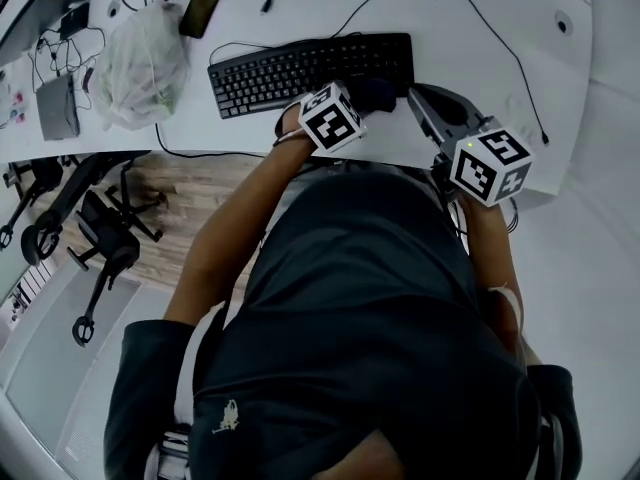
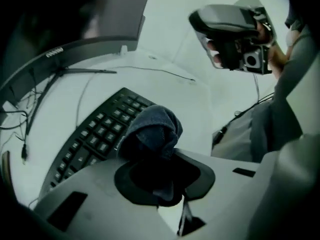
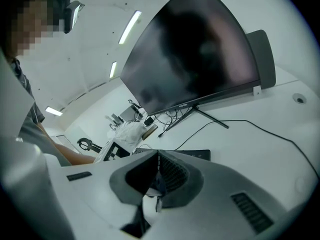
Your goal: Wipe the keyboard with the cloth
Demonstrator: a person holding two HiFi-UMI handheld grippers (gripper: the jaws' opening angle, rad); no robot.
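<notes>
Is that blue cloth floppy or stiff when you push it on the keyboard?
Probably floppy: the cloth bunches into soft rounded folds where the left gripper pinches it. It looks light, since one pinch holds the whole wad. Pushed along the keyboard, it would likely squash and drag over the keys rather than keep its shape.

White desk (image 1: 480, 38) with black keyboard (image 1: 300, 73), crumpled plastic bag (image 1: 140, 63) and dark phone (image 1: 203, 6).
</notes>
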